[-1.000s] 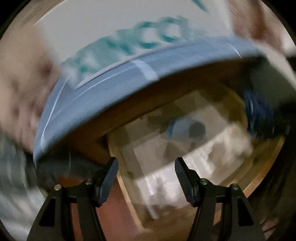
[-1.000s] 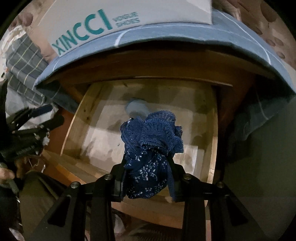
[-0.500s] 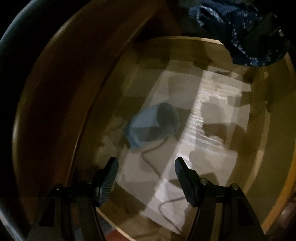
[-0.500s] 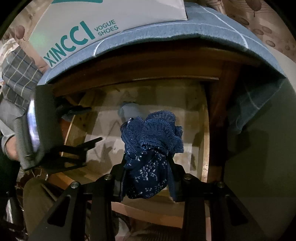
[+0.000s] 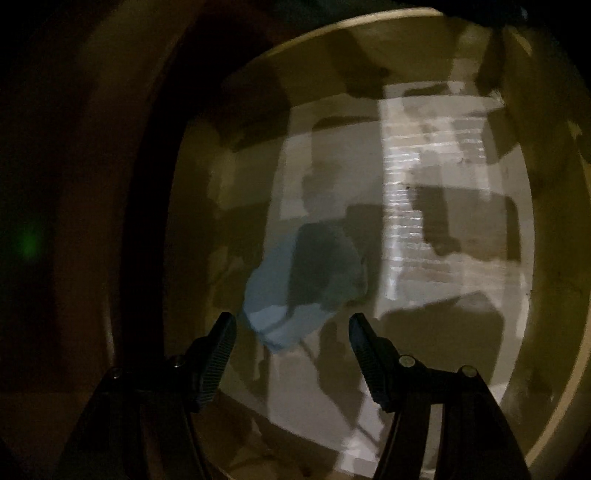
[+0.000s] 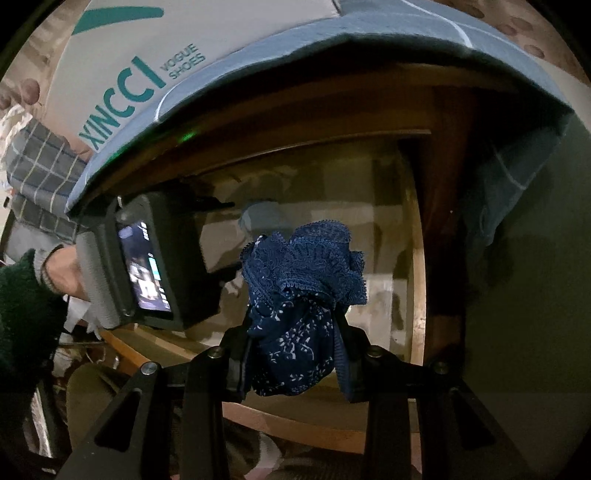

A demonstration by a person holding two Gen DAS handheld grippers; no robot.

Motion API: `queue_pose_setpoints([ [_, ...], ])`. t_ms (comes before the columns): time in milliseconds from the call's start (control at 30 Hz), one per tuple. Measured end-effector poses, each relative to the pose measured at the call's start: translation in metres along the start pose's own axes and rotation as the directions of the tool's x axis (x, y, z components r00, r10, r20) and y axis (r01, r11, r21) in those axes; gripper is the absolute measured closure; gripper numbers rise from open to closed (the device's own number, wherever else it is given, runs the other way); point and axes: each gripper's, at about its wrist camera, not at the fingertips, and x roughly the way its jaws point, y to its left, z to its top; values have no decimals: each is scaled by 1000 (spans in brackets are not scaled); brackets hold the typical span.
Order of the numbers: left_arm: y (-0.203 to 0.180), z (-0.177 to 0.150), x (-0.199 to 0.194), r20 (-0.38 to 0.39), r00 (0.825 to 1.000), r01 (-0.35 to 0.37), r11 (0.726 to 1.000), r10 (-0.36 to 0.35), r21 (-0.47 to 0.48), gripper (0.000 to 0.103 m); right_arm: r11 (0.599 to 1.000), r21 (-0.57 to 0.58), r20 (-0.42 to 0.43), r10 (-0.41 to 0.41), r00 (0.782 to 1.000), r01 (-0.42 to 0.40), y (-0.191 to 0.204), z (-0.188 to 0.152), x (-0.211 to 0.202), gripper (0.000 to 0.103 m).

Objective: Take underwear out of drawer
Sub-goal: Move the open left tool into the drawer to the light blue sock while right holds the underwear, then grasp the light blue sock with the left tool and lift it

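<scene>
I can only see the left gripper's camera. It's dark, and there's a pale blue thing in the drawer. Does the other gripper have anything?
Observer: Yes. The right gripper is shut on a bunched navy lace underwear with a white print.
Operator: Is that still in the drawer?
Observer: It's held above the open wooden drawer, near the front edge.
Operator: What's on top of the cabinet?
Observer: A white shoebox with teal letters sits on a blue-grey cloth.

Dim wooden cabinet (image 6: pixel 443 155) under blue cloth (image 6: pixel 406 33), white shoebox (image 6: pixel 184 40) on top.
</scene>
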Motion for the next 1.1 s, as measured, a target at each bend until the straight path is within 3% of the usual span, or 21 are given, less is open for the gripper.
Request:
queue_pose_setpoints([
  [100, -1, 6, 6, 18, 1000, -22, 999, 22, 28, 38, 1000, 5, -3, 11, 1000, -11, -2, -1, 3, 70],
  [467, 15, 20, 32, 11, 1000, 14, 1000, -14, 2, 38, 999, 19, 1, 31, 1000, -31, -2, -1, 1, 70],
  [567, 25, 23, 39, -2, 997, 73, 995, -73, -65, 54, 999, 30, 2, 38, 999, -39, -3, -1, 1, 70],
  [700, 34, 24, 43, -40, 995, 87, 986, -94, -143, 60, 998, 36, -3, 44, 999, -44, -2, 0, 3, 70],
  [867, 41, 21, 45, -103, 980, 149, 970, -171, -194, 62, 999, 25, -8, 35, 999, -35, -1, 1, 5, 70],
  [1100, 50, 5, 39, -154, 948, 222, 925, -279, -310, 62, 1000, 11, -31, 13, 999, -12, 4, 3, 11, 70],
])
